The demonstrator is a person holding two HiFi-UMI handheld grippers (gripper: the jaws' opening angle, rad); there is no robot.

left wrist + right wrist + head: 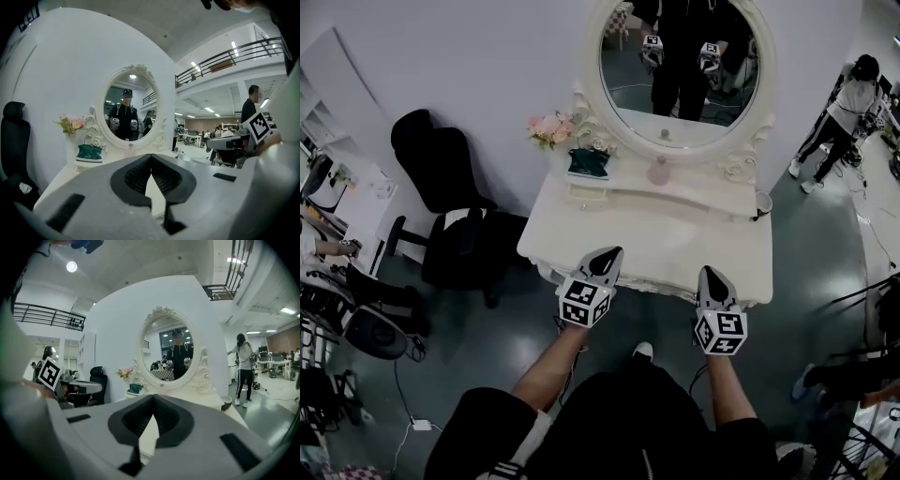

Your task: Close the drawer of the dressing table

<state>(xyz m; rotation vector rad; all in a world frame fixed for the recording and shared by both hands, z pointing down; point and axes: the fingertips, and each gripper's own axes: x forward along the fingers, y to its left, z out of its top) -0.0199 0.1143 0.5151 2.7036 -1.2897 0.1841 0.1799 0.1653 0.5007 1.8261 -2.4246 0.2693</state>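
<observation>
The white dressing table (675, 234) stands against the wall, with an oval mirror (680, 66) above it. I cannot make out its drawer; the front edge lies under my grippers. My left gripper (607, 253) is over the front left of the tabletop, its jaws shut with nothing between them. My right gripper (711, 272) is beside it at the front right, also shut and empty. In the left gripper view the left gripper (151, 155) points at the mirror (129, 105). In the right gripper view the right gripper (153, 396) points at the mirror (174, 352) too.
On the table's back shelf are pink flowers (549, 127), a green item (589, 164) and a small pink bottle (659, 172); a cup (763, 202) sits at the right end. A black office chair (450, 187) stands left of the table. A person (844, 112) stands at far right.
</observation>
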